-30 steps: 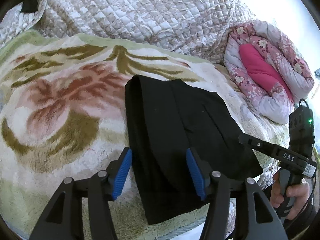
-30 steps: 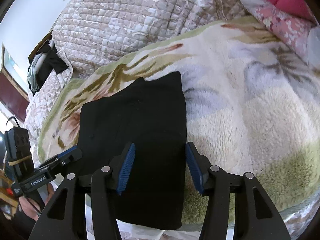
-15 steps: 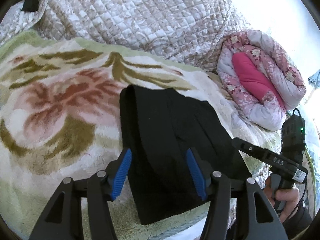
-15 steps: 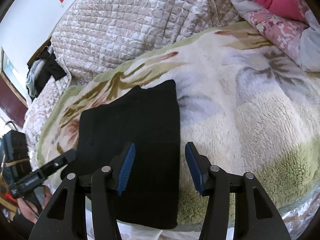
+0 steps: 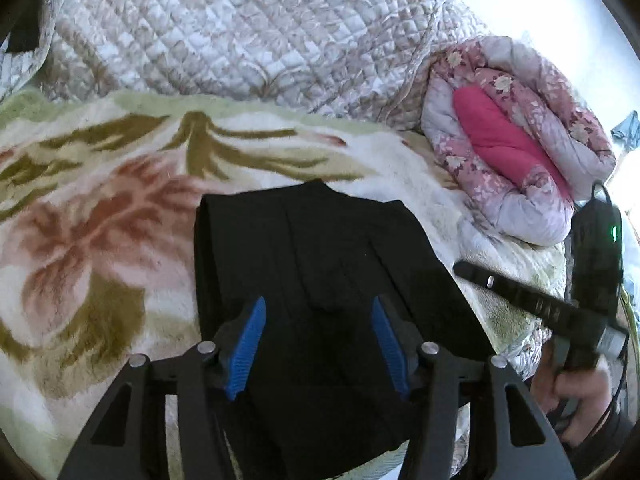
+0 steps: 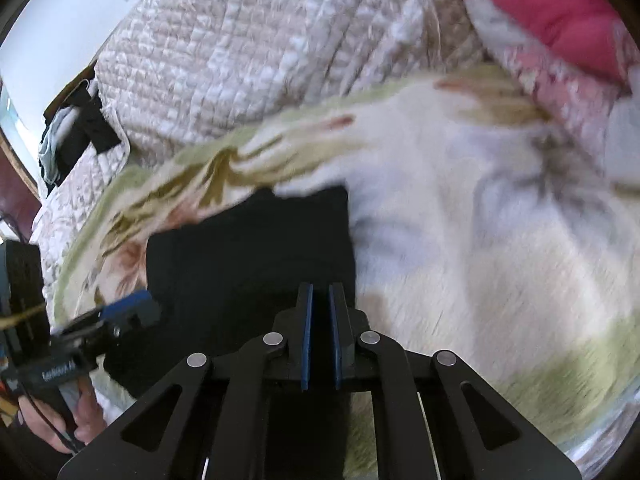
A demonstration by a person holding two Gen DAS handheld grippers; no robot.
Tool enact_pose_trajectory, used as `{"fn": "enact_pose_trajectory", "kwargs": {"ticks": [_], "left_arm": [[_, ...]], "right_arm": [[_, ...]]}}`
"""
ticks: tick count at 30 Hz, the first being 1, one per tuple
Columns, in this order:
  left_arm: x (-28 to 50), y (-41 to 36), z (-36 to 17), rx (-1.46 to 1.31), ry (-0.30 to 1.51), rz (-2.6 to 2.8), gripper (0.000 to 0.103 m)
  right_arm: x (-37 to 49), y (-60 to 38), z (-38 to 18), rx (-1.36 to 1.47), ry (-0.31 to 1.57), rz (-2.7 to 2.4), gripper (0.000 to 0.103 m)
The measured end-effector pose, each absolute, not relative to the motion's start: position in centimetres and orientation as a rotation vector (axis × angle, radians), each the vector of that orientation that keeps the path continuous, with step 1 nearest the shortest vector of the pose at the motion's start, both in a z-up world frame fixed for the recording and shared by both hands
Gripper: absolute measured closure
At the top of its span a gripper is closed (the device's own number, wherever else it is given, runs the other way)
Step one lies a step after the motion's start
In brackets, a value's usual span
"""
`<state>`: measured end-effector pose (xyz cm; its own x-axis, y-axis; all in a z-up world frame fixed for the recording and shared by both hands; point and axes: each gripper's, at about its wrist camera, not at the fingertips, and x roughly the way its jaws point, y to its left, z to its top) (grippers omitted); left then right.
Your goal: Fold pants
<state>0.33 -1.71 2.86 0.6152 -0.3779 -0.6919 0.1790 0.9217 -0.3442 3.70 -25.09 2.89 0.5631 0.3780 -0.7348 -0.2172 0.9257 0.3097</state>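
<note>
Two blue-padded jaws of the left gripper [image 5: 316, 344] are standing apart in the left wrist view, hovering over the near end of the folded black fabric pants [image 5: 320, 272], which are lying on the fleecy floral blanket [image 5: 100, 248] with their long axis running near to far; the right gripper [image 5: 460, 268] is sitting off their right edge

Seen from the right wrist, the right gripper [image 6: 319, 300] has just been closing, its pads nearly together with nothing visibly pinched, pointing over the pants' [image 6: 248, 264] near right edge, the left gripper [image 6: 136, 308] hanging at their near left
</note>
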Motion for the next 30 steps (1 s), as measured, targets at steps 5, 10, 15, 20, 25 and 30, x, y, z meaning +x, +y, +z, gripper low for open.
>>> {"fn": "enact_pose_trajectory", "kwargs": {"ticks": [5,10,15,20,25,30], "left_arm": [[2.5,-1.9,4.0,-0.218,0.841,-0.316,0.045],[5.4,-0.9,3.3,-0.194,0.859,-0.268,0.045],[6.0,0.0,1.3,-0.209,0.891,-0.240,0.043],[5.9,-0.3,1.5,-0.187,0.880,-0.236,0.043],[5.0,-0.2,2.2,-0.171,0.861,-0.215,0.044],[2.9,-0.4,3.3,-0.145,0.835,-0.186,0.045]], "right_arm": [[7.4,-22.8,2.4,0.124,0.946,0.422,0.096],[10.8,-21.9,0.1,0.088,1.016,0.410,0.096],[12.0,-23.0,-0.6,0.158,1.016,0.405,0.099],[11.6,-23.3,0.0,0.161,0.985,0.385,0.098],[9.8,-23.9,1.3,0.159,0.943,0.366,0.085],[6.5,-24.4,2.3,0.148,0.912,0.382,0.085]]}}
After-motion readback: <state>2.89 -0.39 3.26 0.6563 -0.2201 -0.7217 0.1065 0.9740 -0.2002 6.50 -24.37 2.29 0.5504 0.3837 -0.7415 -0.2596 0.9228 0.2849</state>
